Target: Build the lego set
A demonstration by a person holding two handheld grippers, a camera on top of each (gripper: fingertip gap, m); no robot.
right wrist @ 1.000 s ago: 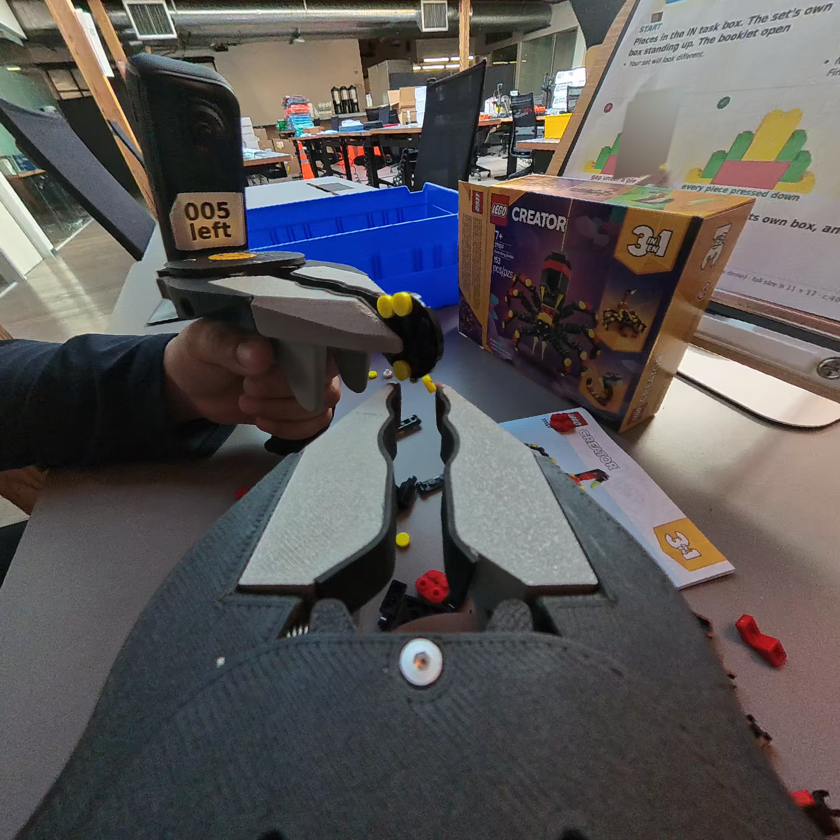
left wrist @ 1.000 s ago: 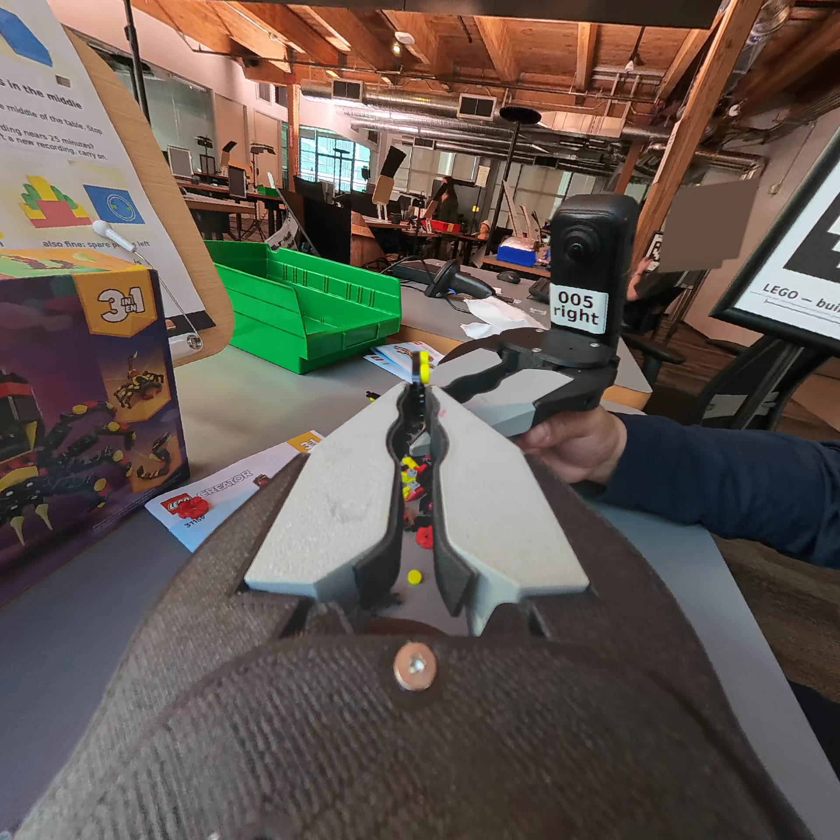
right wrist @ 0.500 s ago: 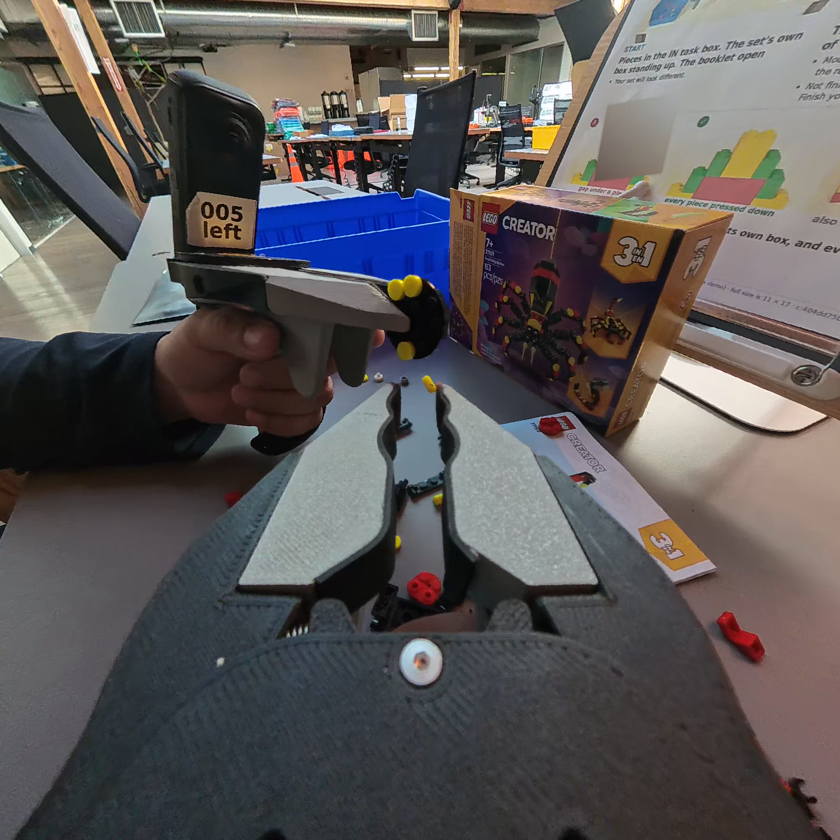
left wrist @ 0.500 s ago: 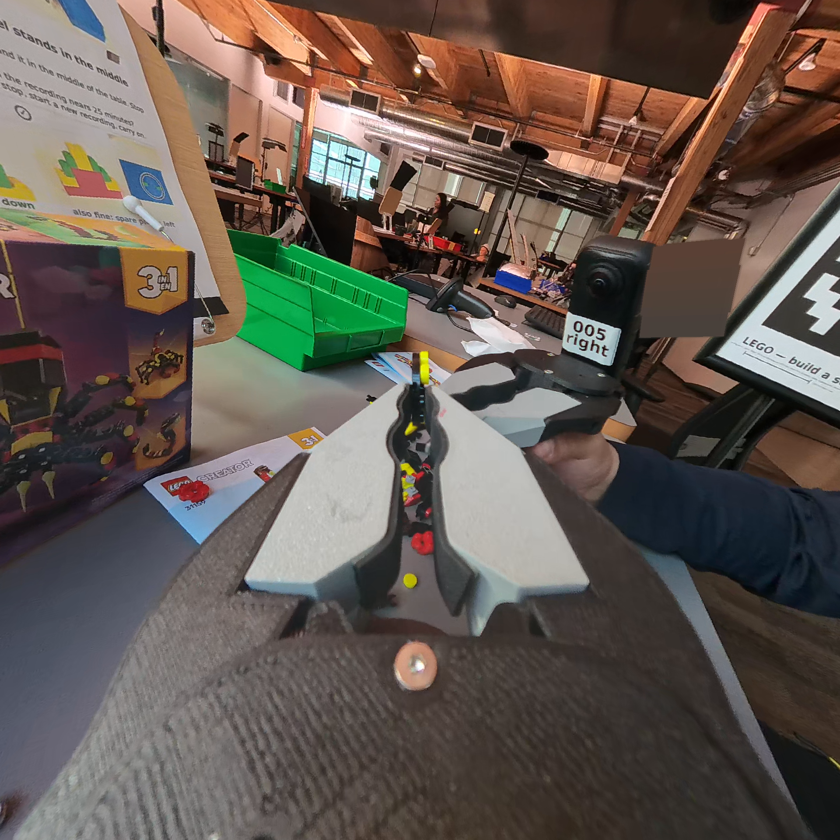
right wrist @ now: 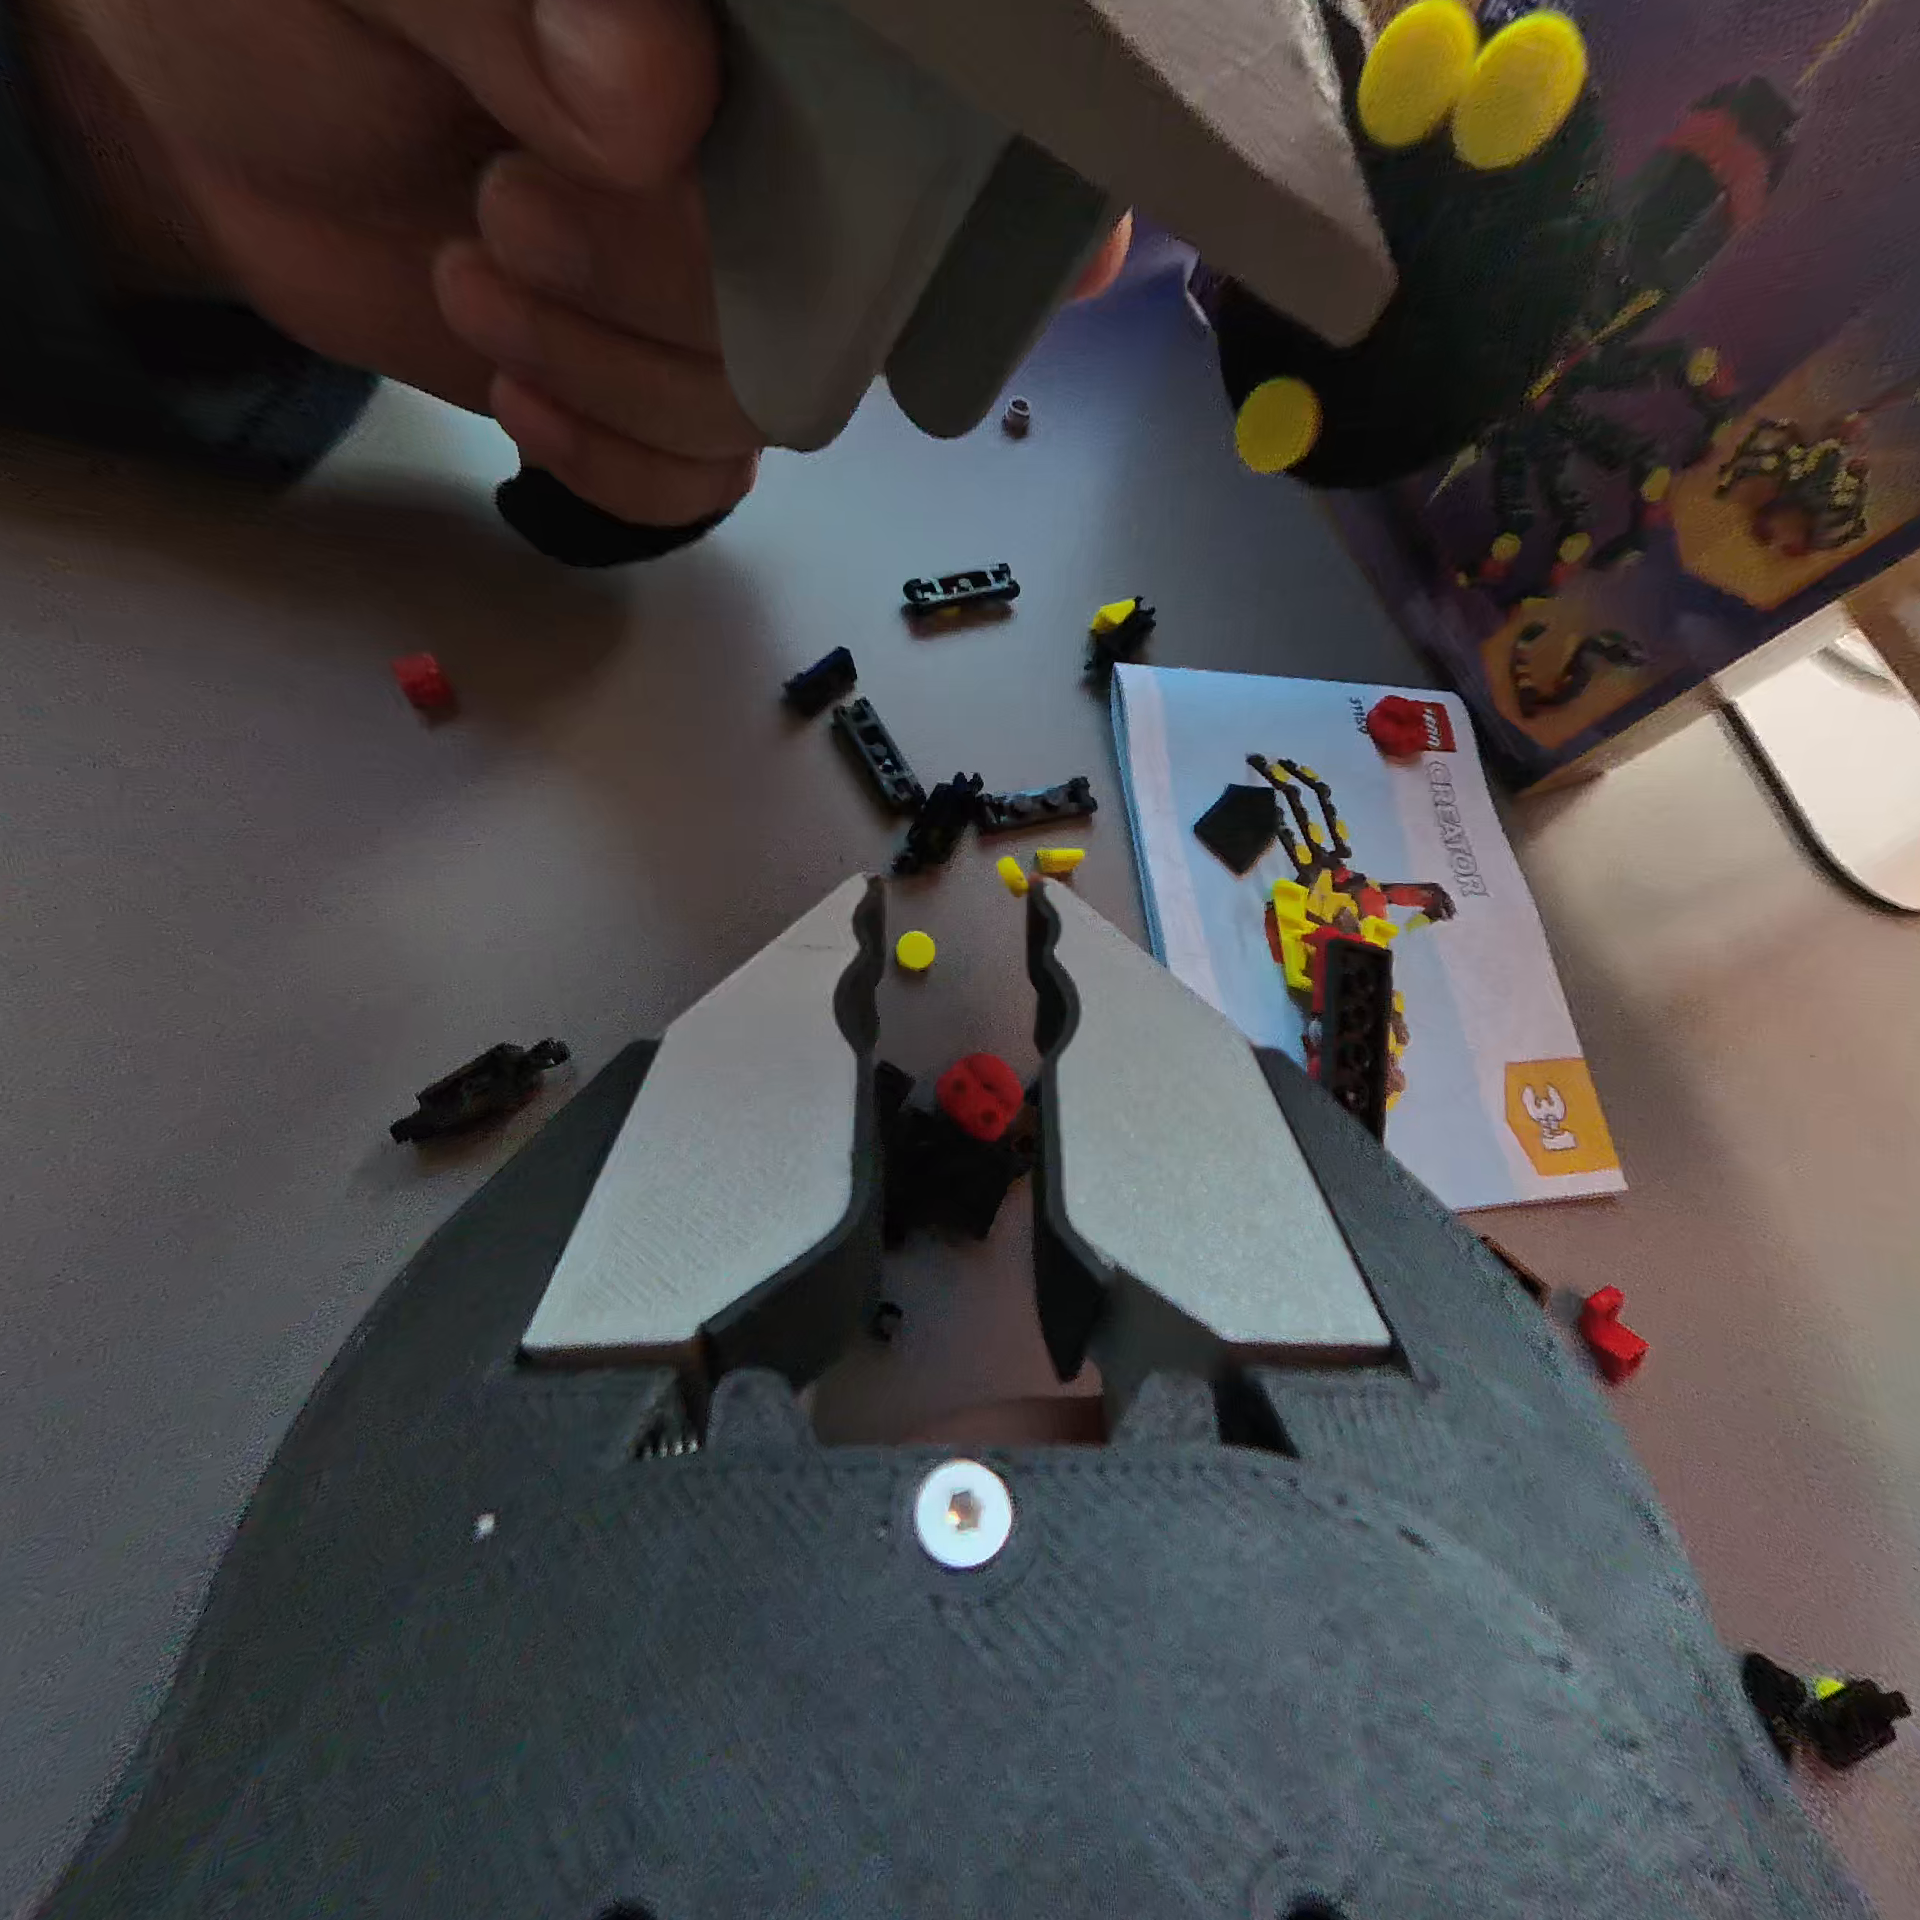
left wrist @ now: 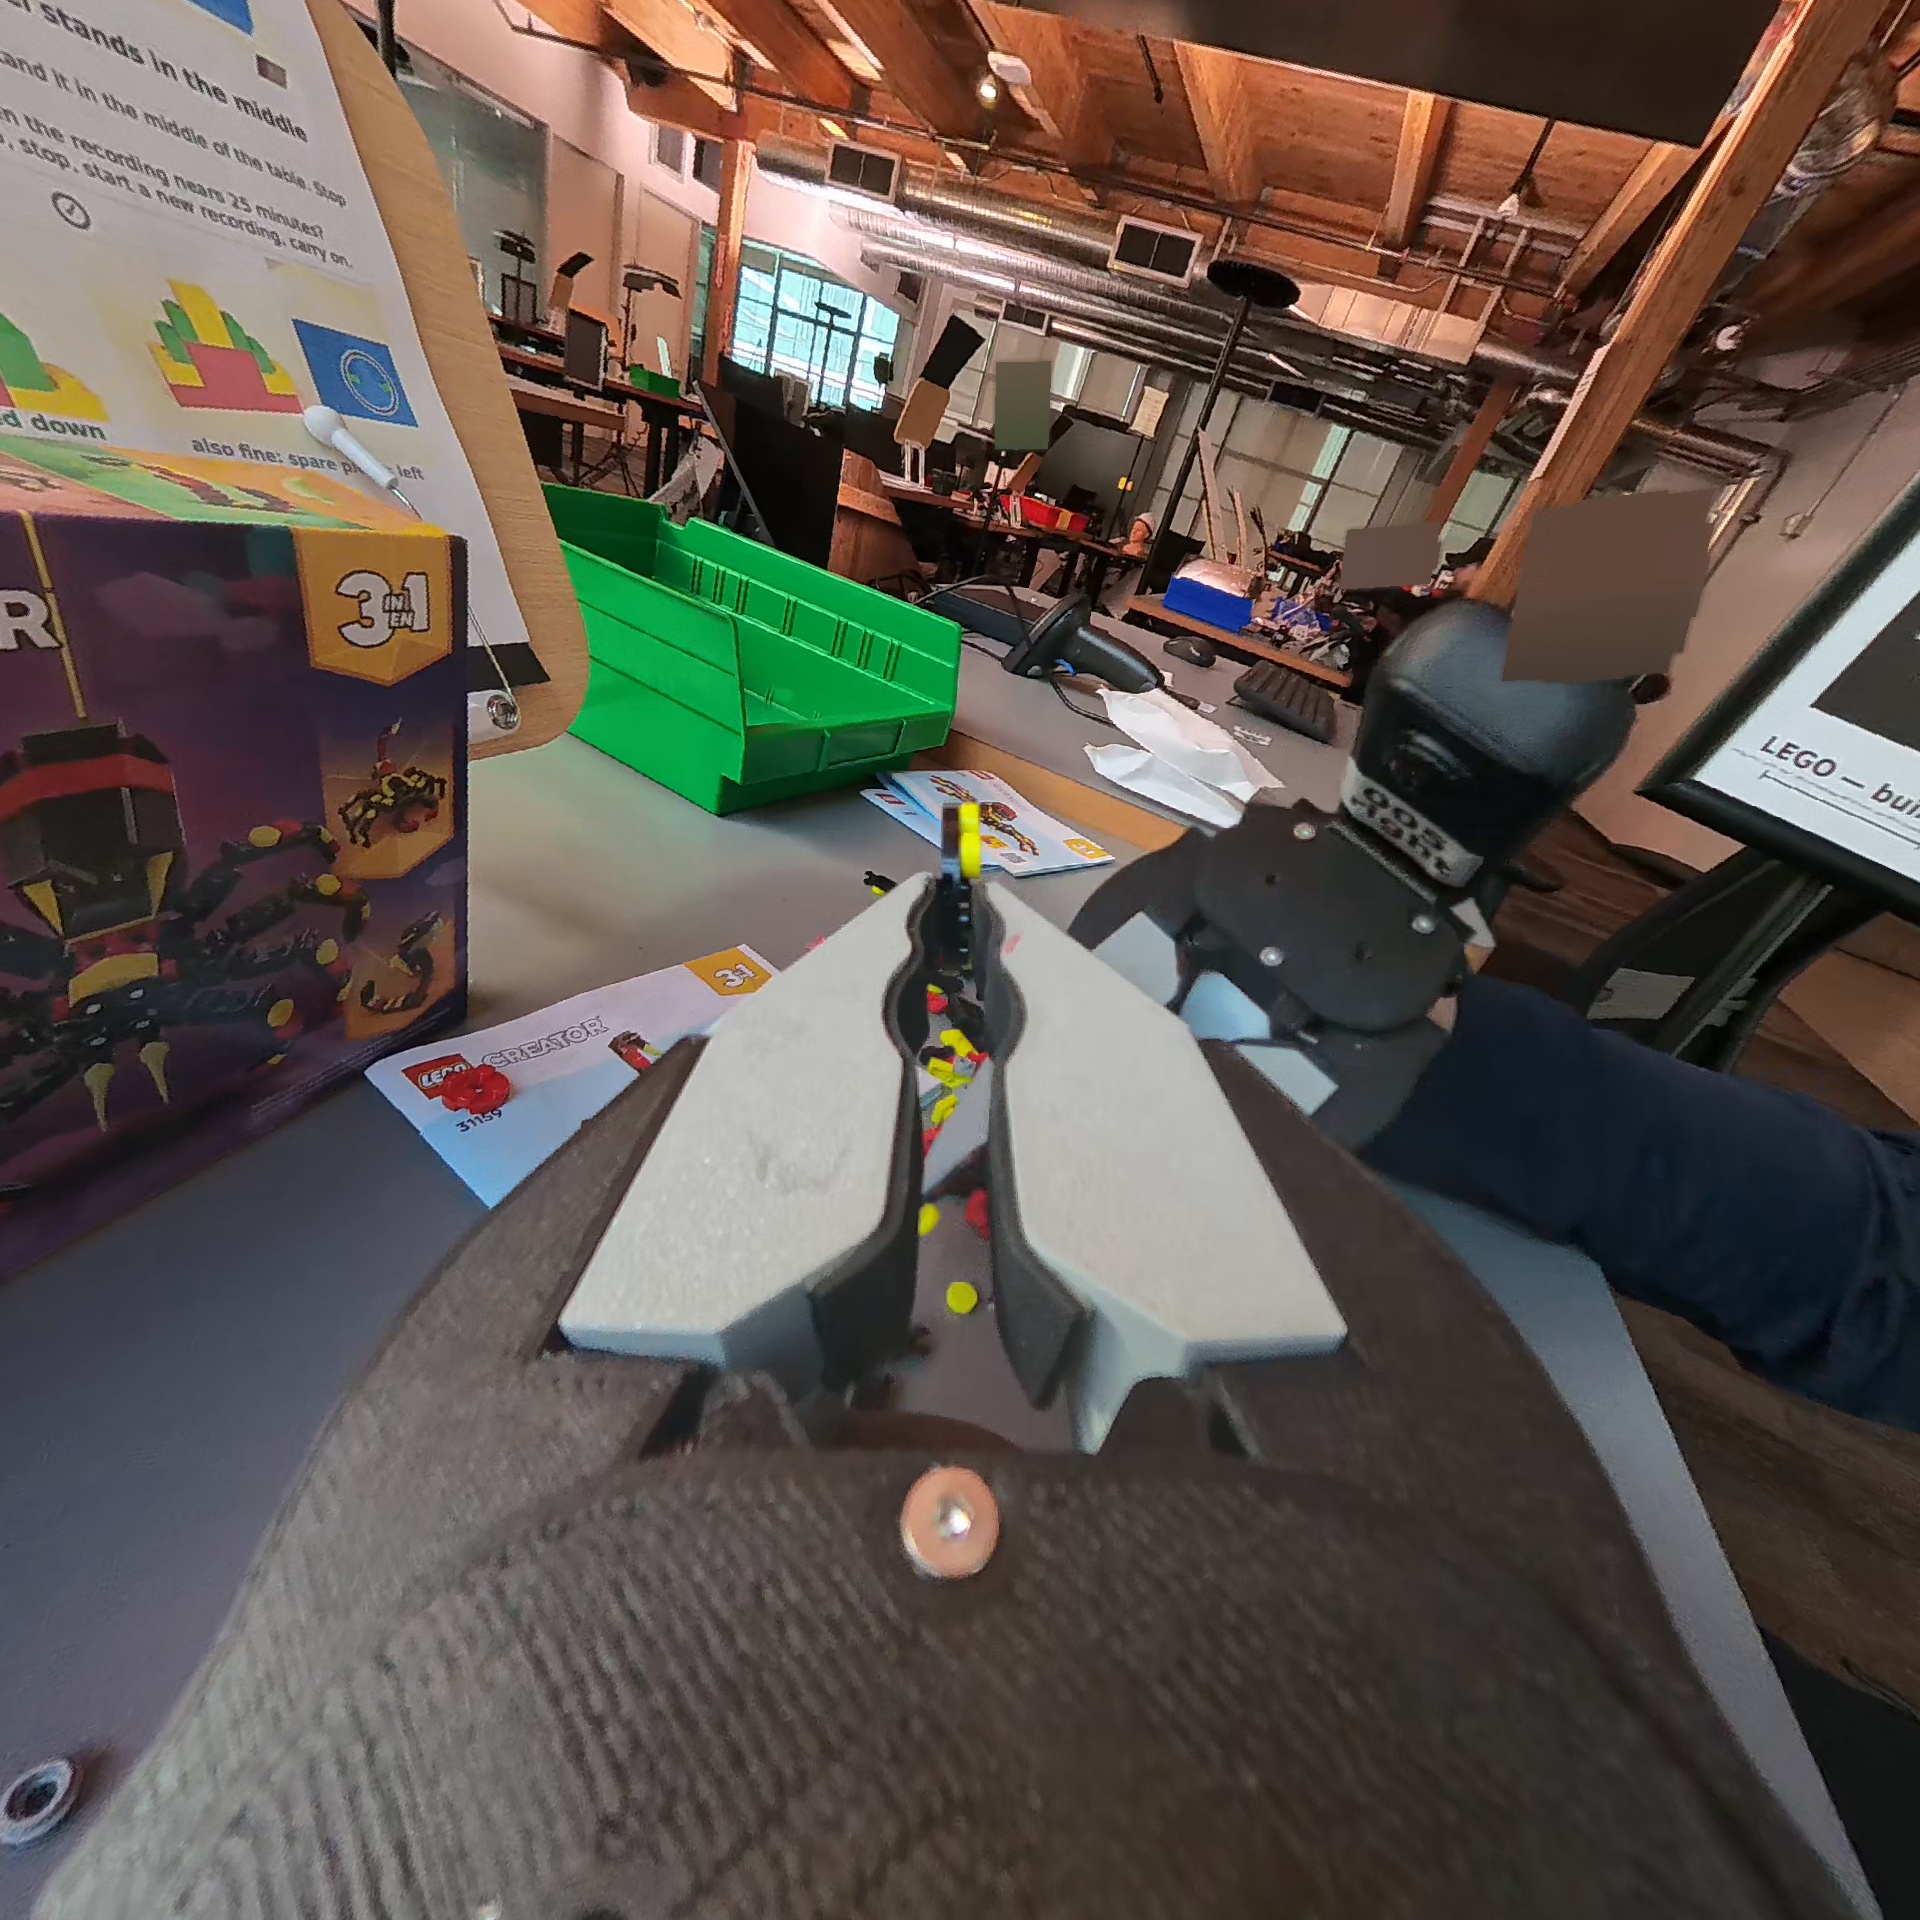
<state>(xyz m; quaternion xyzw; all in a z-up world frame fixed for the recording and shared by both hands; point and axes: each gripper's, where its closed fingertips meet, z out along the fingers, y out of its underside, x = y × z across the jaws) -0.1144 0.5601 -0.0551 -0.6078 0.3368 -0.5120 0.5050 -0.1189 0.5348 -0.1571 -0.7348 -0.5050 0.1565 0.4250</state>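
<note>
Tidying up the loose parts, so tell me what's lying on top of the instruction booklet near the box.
On the booklet lie a round red piece, a flat black tile and a long black brick. The right gripper covers nothing of it except its lower left edge.

Room, as we record it: grey counter (left wrist: 644,873) in the foreground; exposed timber ceiling joists (left wrist: 1226,94) with silver ducting (left wrist: 997,244) running beneath; slanted wooden post (left wrist: 1662,301) at right; tall paned windows (left wrist: 800,312) at the far wall giving daylight; we note rows of desks (left wrist: 582,390) with monitors further back; black floor lamp (left wrist: 1216,416) standing mid-room; wooden floor (left wrist: 1829,1070) at right; pale walls (left wrist: 468,135) at left
</note>
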